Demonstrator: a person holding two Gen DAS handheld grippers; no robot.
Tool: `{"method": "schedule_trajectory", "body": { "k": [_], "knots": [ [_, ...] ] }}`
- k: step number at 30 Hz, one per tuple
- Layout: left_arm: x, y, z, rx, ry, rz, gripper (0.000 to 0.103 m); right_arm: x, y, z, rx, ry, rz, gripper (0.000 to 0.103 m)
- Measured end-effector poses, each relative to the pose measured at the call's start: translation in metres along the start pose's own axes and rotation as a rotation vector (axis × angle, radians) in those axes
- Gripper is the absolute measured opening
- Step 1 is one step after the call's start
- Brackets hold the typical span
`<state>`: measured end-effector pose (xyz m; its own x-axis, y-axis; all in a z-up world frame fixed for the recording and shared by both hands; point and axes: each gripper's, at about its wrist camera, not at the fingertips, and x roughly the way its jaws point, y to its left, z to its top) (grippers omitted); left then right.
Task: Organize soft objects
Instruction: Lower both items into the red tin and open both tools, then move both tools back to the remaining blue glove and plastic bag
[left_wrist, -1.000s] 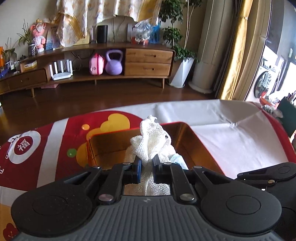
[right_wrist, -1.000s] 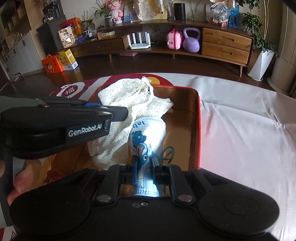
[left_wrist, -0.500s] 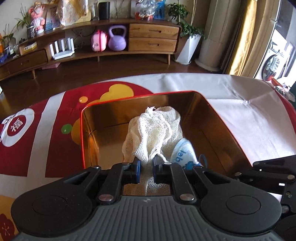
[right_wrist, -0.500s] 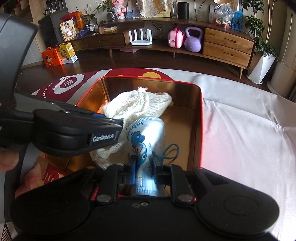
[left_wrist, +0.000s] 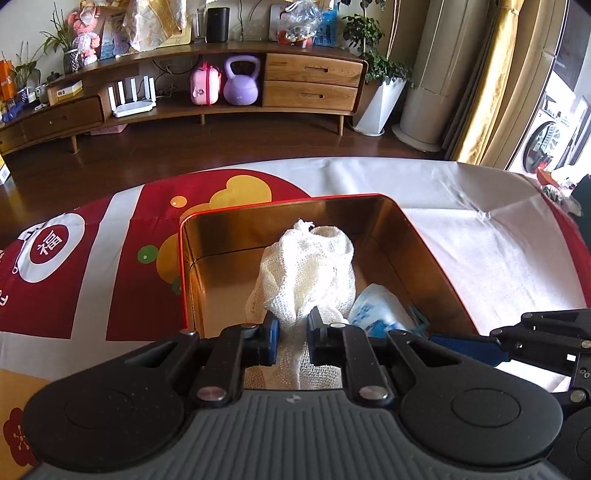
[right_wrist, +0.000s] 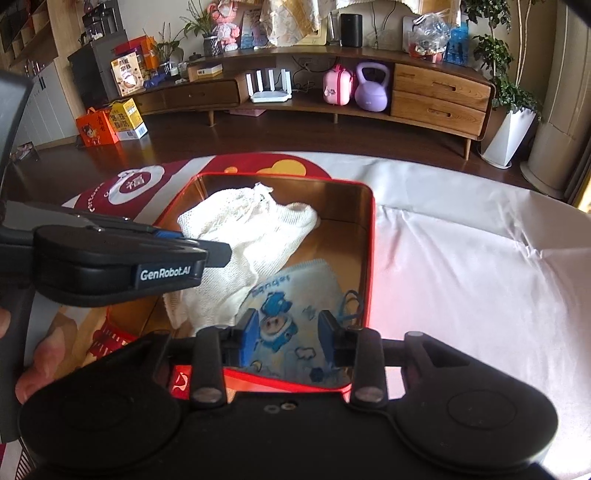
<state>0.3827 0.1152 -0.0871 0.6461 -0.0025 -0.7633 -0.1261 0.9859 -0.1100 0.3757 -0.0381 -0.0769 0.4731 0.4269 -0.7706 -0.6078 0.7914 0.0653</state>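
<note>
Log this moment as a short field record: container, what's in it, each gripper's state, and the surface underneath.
container: red-rimmed gold tin, open, no lid in view
contents: white mesh cloth and blue cartoon-print face mask, side by side
left gripper: shut on white mesh cloth, over the tin
right gripper: open, fingers either side of the face mask, not pinching
surface: red and white printed tablecloth

Tin box (right_wrist: 369, 236): metal, glossy gold inside, red-lacquered rim. White mesh cloth (left_wrist: 306, 273): coarse open weave, matt; printed blue-and-white cloth (right_wrist: 295, 295): smooth, soft. Tablecloth (right_wrist: 461, 266): creased white fabric with red print; gripper bodies matt black plastic, with blue pads (right_wrist: 249, 334).
</note>
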Motion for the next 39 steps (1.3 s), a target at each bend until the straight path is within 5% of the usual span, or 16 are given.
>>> {"method": "schedule_trajectory", "body": {
  "k": [8, 10, 12, 14, 39],
  "knots": [
    [-0.032, -0.001, -0.001, 0.007, -0.044, 0.006, 0.015, -0.032, -0.002, -0.001, 0.028, -0.041, 0.006, 0.039],
    [-0.037, -0.002, -0.002, 0.007, -0.041, -0.003, 0.025, -0.040, -0.001, -0.001, 0.025, -0.048, 0.000, 0.040],
    [-0.040, -0.003, -0.003, 0.014, -0.038, 0.009, 0.060, -0.050, 0.002, -0.001, 0.020, -0.060, -0.006, 0.052],
    [-0.046, -0.004, -0.006, 0.015, -0.065, 0.018, 0.070, -0.060, 0.004, -0.003, 0.012, -0.077, -0.001, 0.059],
    [-0.191, -0.024, -0.074, 0.036, -0.203, 0.008, 0.079, -0.178, 0.025, -0.065, 0.034, -0.213, 0.042, 0.081]
  ]
}}
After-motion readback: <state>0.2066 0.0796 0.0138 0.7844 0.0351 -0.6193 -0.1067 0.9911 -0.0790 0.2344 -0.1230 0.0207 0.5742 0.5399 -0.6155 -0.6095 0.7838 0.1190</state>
